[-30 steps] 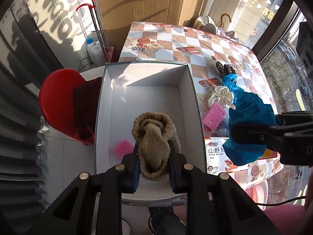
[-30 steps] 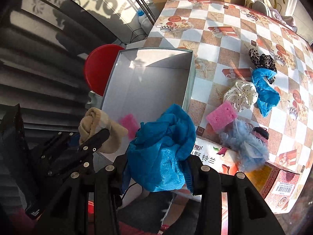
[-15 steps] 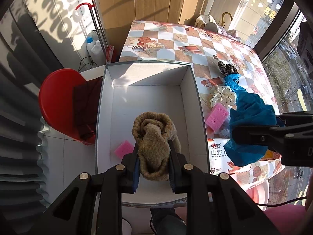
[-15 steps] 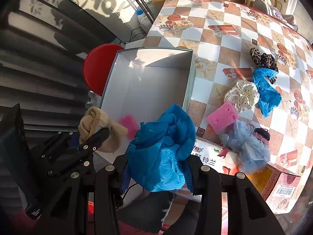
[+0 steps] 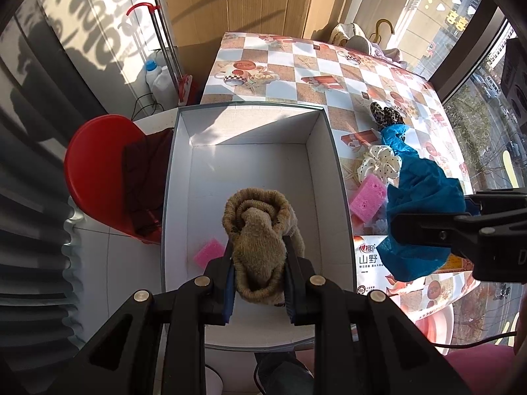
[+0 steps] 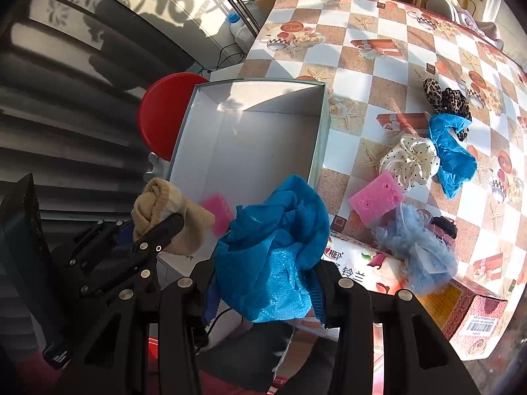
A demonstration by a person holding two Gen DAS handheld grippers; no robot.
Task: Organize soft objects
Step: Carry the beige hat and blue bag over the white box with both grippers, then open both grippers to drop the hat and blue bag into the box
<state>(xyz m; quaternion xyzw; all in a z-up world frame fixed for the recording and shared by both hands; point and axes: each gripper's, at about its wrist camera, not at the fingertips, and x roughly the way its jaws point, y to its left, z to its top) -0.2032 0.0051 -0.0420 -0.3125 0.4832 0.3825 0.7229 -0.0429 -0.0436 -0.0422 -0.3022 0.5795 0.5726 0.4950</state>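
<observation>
My left gripper (image 5: pixel 259 275) is shut on a rolled tan sock (image 5: pixel 258 230) and holds it above the near end of the white box (image 5: pixel 334 151). The sock shows in the right wrist view (image 6: pixel 164 210) too. My right gripper (image 6: pixel 263 283) is shut on a crumpled blue cloth (image 6: pixel 273 250), held beside the box's right wall (image 5: pixel 421 223). A pink sponge (image 5: pixel 207 252) lies in the box. On the checkered table (image 6: pixel 362 75) lie a second pink sponge (image 6: pixel 375 197), a cream dotted scrunchie (image 6: pixel 411 161), another blue cloth (image 6: pixel 451 151), a leopard scrunchie (image 6: pixel 444 97) and a pale blue fluffy piece (image 6: pixel 415 247).
A red stool (image 5: pixel 95 177) with a dark red cloth stands left of the box. A mop (image 5: pixel 164 39) and bottles (image 5: pixel 158 75) stand at the back left. A printed carton (image 6: pixel 467 316) sits at the table's near right. A window runs along the right.
Both grippers keep their hold. The view has drifted slightly; the sock and blue cloth stay in about the same place over and beside the box.
</observation>
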